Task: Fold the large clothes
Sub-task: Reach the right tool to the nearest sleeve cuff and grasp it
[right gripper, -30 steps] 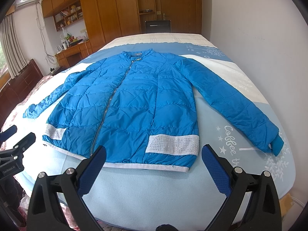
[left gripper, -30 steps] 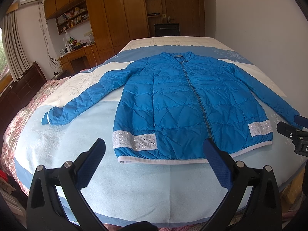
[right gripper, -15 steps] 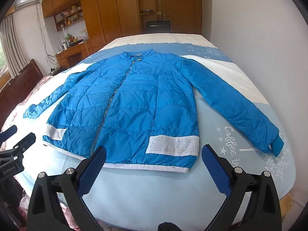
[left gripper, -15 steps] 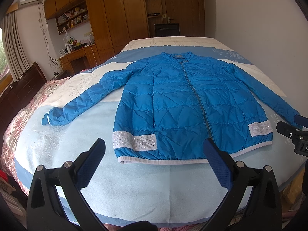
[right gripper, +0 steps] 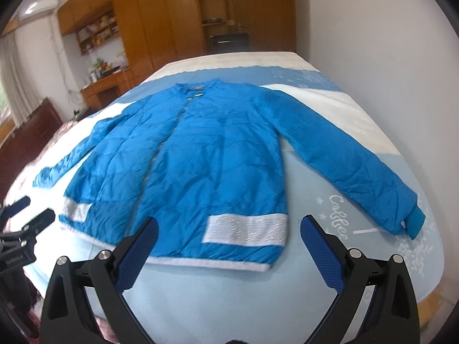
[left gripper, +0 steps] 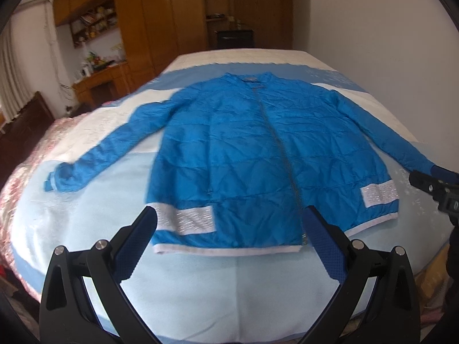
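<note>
Left wrist view: The left gripper (left gripper: 229, 229) hangs above the near edge of the bed (left gripper: 229, 292), fingers spread wide and holding nothing. The blue padded jacket (left gripper: 258, 154) lies flat, front up, zipped, on the bed's light blue cover, collar toward the far end and white hem toward the camera. Both sleeves extend outward to the sides. The left fingertip overlaps the jacket's lower left corner in the picture; contact cannot be confirmed. White glittering patches (left gripper: 189, 218) sit just above the hem, one on each side. The right gripper (left gripper: 436, 185) enters at the right edge, near the cuff of the sleeve on that side. Wooden wardrobes (left gripper: 160, 28) stand behind the bed and a desk (left gripper: 100, 83) stands at the left. The frame is blurred.

Right wrist view: The right gripper (right gripper: 229, 238) hangs above the near edge of the bed (right gripper: 229, 292), fingers spread wide and empty. The jacket (right gripper: 206, 166) lies just ahead, its hem crossing between the two fingertips in the picture. The right-side sleeve (right gripper: 344, 160) runs diagonally to a cuff beside printed script on the cover (right gripper: 338, 215), which reads approximately "Coffee"; a line of text below it is cut off. The left gripper (right gripper: 23, 215) appears at the left edge. A label on its body is too small to read.
</note>
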`<state>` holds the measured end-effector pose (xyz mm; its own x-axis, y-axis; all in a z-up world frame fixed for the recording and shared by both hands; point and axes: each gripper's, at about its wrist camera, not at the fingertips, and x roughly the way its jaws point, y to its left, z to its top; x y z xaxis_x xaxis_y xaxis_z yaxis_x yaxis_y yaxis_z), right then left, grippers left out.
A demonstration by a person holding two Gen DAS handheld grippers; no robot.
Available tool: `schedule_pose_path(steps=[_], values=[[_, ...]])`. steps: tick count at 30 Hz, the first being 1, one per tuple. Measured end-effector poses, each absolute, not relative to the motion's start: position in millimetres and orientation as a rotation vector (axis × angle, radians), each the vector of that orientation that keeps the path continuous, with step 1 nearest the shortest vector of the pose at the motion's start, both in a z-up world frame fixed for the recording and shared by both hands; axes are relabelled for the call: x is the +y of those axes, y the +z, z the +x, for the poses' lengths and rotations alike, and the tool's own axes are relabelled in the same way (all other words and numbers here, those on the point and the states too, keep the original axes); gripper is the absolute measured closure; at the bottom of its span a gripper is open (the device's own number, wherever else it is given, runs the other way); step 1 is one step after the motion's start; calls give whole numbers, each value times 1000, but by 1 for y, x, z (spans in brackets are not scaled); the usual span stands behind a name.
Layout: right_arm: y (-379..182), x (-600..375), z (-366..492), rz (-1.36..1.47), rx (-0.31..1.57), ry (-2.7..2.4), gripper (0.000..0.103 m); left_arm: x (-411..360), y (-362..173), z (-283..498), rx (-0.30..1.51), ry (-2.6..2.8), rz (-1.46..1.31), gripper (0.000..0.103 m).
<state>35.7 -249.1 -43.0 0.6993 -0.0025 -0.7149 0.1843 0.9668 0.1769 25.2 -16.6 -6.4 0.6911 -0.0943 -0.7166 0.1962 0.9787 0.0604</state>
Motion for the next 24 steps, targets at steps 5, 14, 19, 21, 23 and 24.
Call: schedule_pose_path(steps=[5,14,19,21,23,24], values=[[-49,-308,34,330,780,-222,4,-43,-9,62,813,-195,168,3],[-69,-435,20,523,802,-461,4,-118,-21,146,893,-343,175,3],[-87,-499,19,628,843,-553,4,-145,-35,192,949,-344,119,3],[-97,-521,19,677,858,-586,4,-155,-43,211,979,-342,106,3],[-107,-539,17,701,868,-620,4,-166,-53,230,1009,-329,102,4],[-111,-545,17,720,874,-620,4,-172,-59,241,1024,-327,99,4]])
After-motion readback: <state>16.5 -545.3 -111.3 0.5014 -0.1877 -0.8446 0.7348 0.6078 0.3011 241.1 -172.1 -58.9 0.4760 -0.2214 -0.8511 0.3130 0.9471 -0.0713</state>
